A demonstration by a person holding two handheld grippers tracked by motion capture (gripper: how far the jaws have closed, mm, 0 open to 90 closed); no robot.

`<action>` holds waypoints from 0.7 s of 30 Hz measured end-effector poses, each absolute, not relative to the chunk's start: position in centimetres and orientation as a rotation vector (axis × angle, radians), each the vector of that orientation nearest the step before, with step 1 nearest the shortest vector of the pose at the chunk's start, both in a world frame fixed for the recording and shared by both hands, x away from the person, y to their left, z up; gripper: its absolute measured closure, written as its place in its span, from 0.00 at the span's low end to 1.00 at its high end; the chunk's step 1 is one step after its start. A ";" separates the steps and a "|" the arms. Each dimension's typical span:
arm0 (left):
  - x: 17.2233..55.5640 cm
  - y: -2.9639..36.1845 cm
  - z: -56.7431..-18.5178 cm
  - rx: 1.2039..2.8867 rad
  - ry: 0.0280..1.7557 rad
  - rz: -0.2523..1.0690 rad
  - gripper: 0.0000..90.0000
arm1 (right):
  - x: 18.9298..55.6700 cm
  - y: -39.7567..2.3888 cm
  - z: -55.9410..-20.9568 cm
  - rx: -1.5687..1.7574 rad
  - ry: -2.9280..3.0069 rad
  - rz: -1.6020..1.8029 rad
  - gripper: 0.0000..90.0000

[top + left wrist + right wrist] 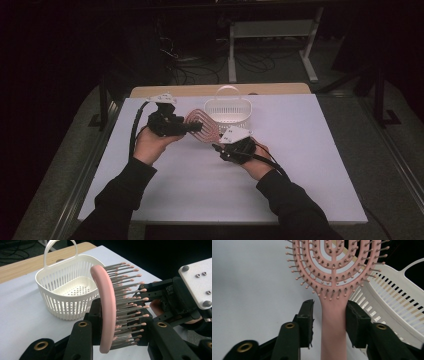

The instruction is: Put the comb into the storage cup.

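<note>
A pink vented hairbrush (202,127) with pin bristles is held above the white table (300,165). My left gripper (187,127) is shut on the rim of the brush head (107,305), which stands edge-on between its jaws. My right gripper (220,148) comes in from the other side. In the right gripper view the pink handle (333,322) stands between that gripper's (329,320) jaws. One pad lies against the handle and a narrow gap shows at the other, so it reads as open.
A white slotted plastic basket (228,112) with a loop handle stands empty on the table just behind the brush (65,290). A wooden strip runs along the table's far edge. Beyond it are dark floor, cables and a white desk frame.
</note>
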State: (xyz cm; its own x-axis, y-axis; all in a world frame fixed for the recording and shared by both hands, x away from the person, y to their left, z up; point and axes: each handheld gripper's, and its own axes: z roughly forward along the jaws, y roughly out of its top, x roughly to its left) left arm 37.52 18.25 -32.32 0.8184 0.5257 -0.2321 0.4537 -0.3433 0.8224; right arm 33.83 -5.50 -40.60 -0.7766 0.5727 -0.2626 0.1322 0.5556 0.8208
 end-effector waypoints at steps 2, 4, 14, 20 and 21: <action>37.5 18.2 -32.3 1.989 0.727 0.088 0.74 | 33.8 -5.6 -40.6 0.567 2.275 1.142 0.70; 37.5 18.2 -32.3 1.987 0.727 0.087 0.74 | 33.9 -5.7 -40.5 0.571 2.270 1.144 0.73; 37.5 18.2 -32.3 1.980 0.729 0.090 0.74 | 33.6 -5.5 -40.5 0.544 2.250 1.122 0.76; 37.5 18.2 -32.2 1.975 0.723 0.095 0.73 | 33.5 -5.6 -40.6 0.542 2.242 1.133 0.77; 37.4 18.1 -32.3 1.972 0.723 0.097 0.73 | 33.5 -5.6 -40.6 0.542 2.241 1.130 0.77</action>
